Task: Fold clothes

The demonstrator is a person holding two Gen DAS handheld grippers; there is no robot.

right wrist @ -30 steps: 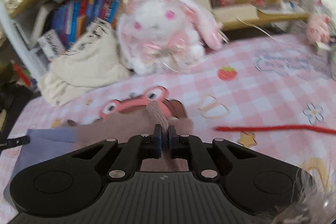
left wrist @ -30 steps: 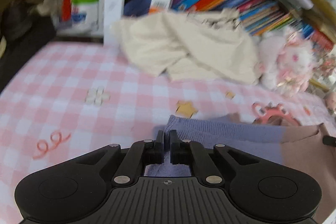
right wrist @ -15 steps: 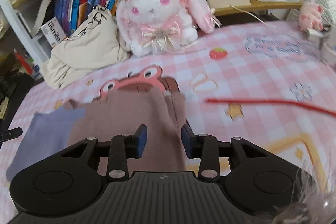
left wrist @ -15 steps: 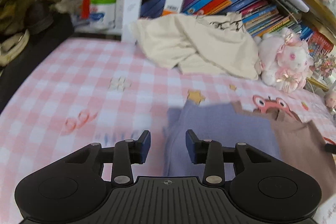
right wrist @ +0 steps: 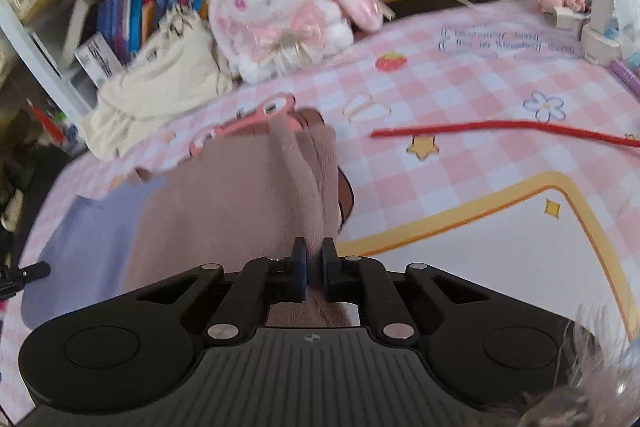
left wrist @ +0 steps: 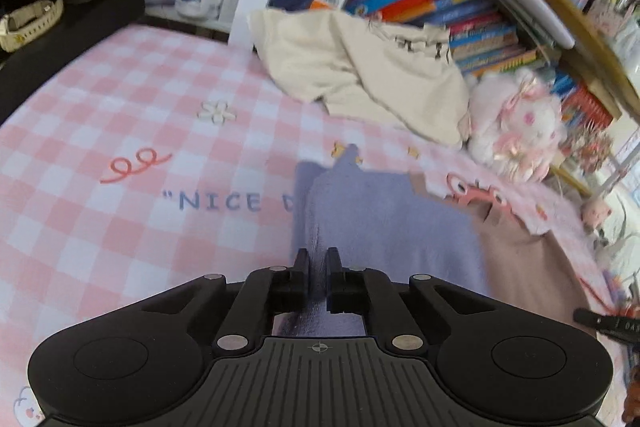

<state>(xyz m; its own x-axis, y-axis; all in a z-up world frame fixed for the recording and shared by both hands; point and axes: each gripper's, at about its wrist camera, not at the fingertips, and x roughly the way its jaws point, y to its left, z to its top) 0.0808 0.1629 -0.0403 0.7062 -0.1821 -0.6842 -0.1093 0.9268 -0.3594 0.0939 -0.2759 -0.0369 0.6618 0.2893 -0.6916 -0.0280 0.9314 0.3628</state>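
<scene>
Spread on the pink checked tablecloth (left wrist: 120, 211): a two-tone sweater (left wrist: 384, 211) (lavender one side, dusty brown the other), running forward from both tongs. Left gripper (left wrist: 318, 259) pinched tight on a raised ridge of the lavender edge. Right gripper (right wrist: 314, 251) likewise clamped on the brown edge. Beyond, a cream garment (right wrist: 160, 95) beside a plush bunny (right wrist: 280, 7).

Soft matt knit garment (right wrist: 224, 195) in lilac and dusty pink, smooth printed checked cloth (left wrist: 100, 115) beneath, fluffy plush rabbit (right wrist: 280, 11), matt black plastic tongs (left wrist: 319, 261), crumpled cream cloth bag (left wrist: 360, 67)
</scene>
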